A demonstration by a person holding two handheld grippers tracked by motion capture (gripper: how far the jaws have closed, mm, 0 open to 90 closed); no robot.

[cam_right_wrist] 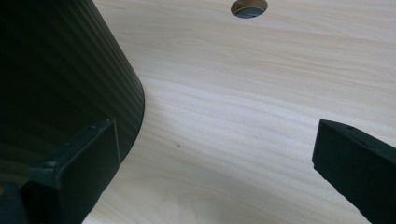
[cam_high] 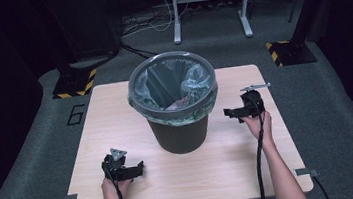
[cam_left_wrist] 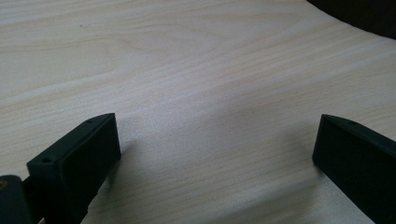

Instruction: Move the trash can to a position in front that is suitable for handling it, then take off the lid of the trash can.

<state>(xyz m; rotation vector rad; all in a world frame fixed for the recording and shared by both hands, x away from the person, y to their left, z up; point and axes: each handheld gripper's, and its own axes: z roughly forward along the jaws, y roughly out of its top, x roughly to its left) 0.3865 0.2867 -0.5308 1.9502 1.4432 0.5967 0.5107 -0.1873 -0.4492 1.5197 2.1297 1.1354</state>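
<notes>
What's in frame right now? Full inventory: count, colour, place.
waste bin: 1, dark brown, ribbed, upright at table centre
bin liner: 1, clear grey-green plastic, inside bin, folded over rim
table: 1, light wood, centre of floor
cable hole: 1, round, in tabletop
hazard-striped bases: 2, yellow-black, on floor beyond the table's far corners
grey frame: 1, floor at back
left gripper: 1, black, open, near-left of bin
right gripper: 1, black, open, right of bin
forearms: 2, from bottom edge
</notes>
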